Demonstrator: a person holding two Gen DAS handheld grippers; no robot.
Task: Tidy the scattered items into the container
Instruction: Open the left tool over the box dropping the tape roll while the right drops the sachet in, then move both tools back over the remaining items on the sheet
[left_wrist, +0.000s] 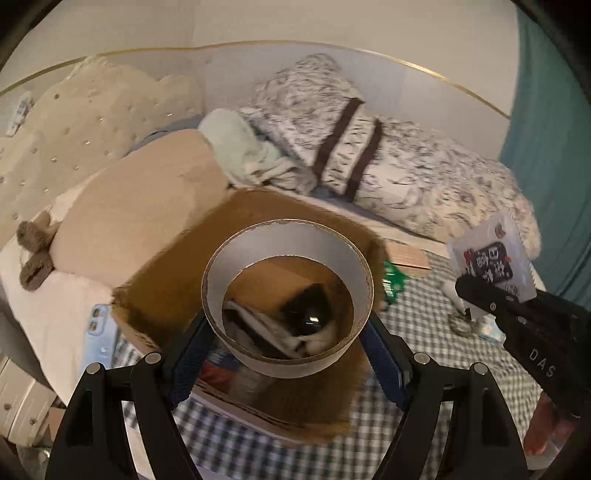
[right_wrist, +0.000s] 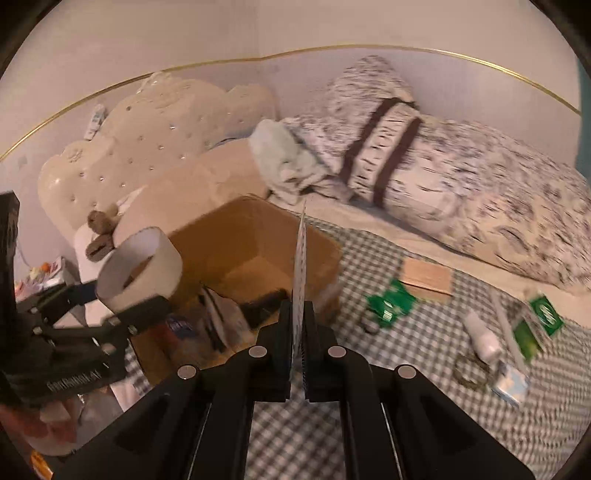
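Observation:
My left gripper (left_wrist: 288, 332) is shut on a wide cardboard tape ring (left_wrist: 288, 254) and holds it over the open cardboard box (left_wrist: 159, 295) on the checked bed. The ring also shows at the left of the right wrist view (right_wrist: 147, 262). Inside the box lie a dark item (left_wrist: 310, 310) and a folded white item (left_wrist: 266, 328). My right gripper (right_wrist: 298, 332) is shut on a thin clear sachet (right_wrist: 301, 258), seen edge-on, near the box's right side (right_wrist: 325, 254). The sachet shows its printed face in the left wrist view (left_wrist: 491, 258).
On the checked sheet (right_wrist: 406, 369) lie green packets (right_wrist: 391, 302) (right_wrist: 543, 314), a tan card (right_wrist: 428, 277), a white bottle (right_wrist: 484, 336), a ring of cord (right_wrist: 472, 369) and a pale blue packet (right_wrist: 511, 384). A patterned pillow (right_wrist: 461, 192) and a tan cushion (left_wrist: 140, 210) lie behind.

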